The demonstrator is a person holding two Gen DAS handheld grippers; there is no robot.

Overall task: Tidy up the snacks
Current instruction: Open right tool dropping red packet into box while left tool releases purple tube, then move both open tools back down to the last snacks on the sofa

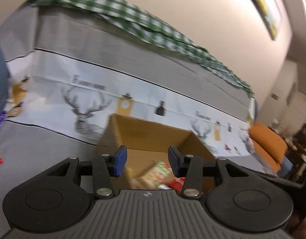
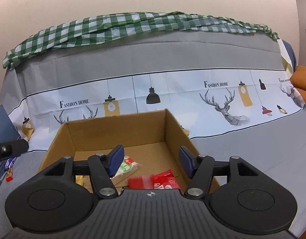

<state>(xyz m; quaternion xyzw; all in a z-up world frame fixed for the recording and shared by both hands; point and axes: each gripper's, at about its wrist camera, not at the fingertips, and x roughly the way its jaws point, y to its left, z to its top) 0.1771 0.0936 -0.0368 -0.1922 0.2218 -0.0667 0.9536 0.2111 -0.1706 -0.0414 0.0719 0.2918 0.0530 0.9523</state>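
1. Snacks sit in the cardboard box [image 2: 121, 137], directly ahead of and below both tools: a red wrapper [image 2: 164, 181] between the right tool's fingers, a green-and-white packet [image 2: 126, 166] just beside its left finger.
2. Judged handling: light, crinkly film packets, slippery and easily crushed; best pinched at a flat sealed edge.
3. Right tool [image 2: 151, 162]: fingers spread apart, nothing held, hovering over the box's near rim.
4. Left tool [image 1: 147, 160]: fingers likewise apart and empty, over the same box [image 1: 153, 133]; view blurred.
5. More loose snacks [image 2: 9, 174] lie well off to the right tool's left, on the grey printed cover [image 2: 252, 149].
6. Green checked cloth [image 2: 133, 27] lies far ahead.
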